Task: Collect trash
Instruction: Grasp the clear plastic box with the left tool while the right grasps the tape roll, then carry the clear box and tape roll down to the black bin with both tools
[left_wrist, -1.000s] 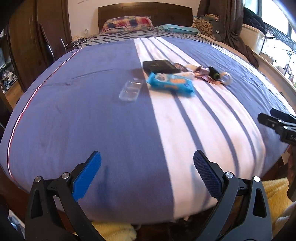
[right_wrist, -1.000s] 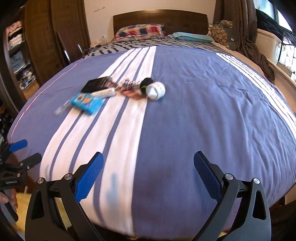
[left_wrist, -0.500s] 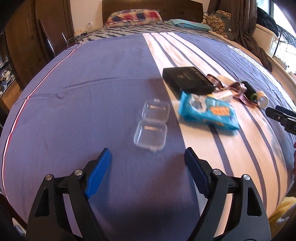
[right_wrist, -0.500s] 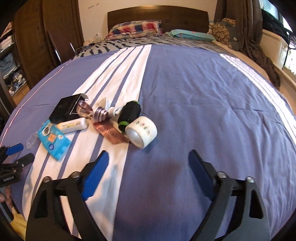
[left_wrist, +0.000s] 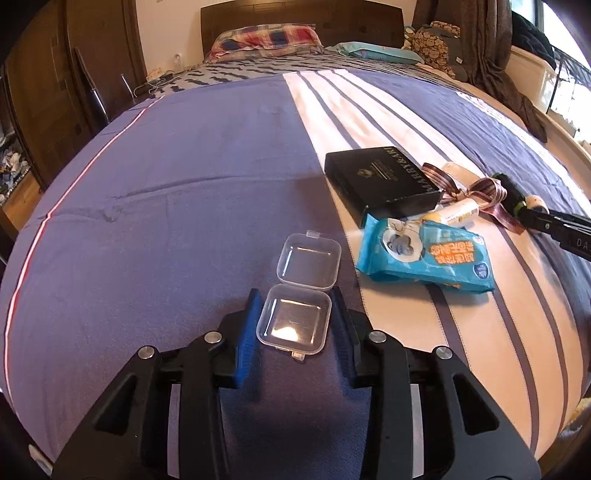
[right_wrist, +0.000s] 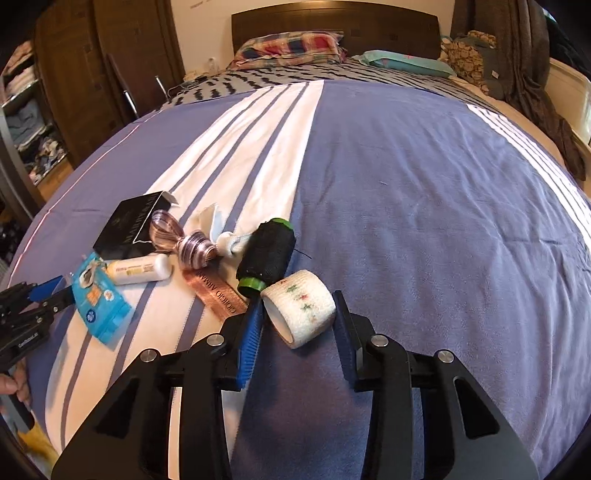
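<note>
An open clear plastic box (left_wrist: 295, 321) lies on the striped blue bedcover (left_wrist: 166, 221). My left gripper (left_wrist: 295, 306) is closing, and its blue pads touch both sides of the box's near half. In the right wrist view a white patterned tape roll (right_wrist: 301, 310) sits between the closing pads of my right gripper (right_wrist: 298, 301), which touch it. Around them lie a blue wipes pack (left_wrist: 424, 258), a black carton (left_wrist: 380, 181), a brown ribbon (right_wrist: 184, 243), a black thread spool (right_wrist: 267, 254) and a white tube (right_wrist: 138, 271).
Pillows (left_wrist: 266, 38) and a dark headboard (left_wrist: 295, 14) stand at the far end. A wooden wardrobe (left_wrist: 55, 92) is on the left, a curtain (left_wrist: 495, 55) and a white bin (left_wrist: 532, 74) on the right. Each gripper shows at the edge of the other's view.
Both grippers came forward over the bed to the pile. Their jaws went from wide open to close around the plastic box and the tape roll.
</note>
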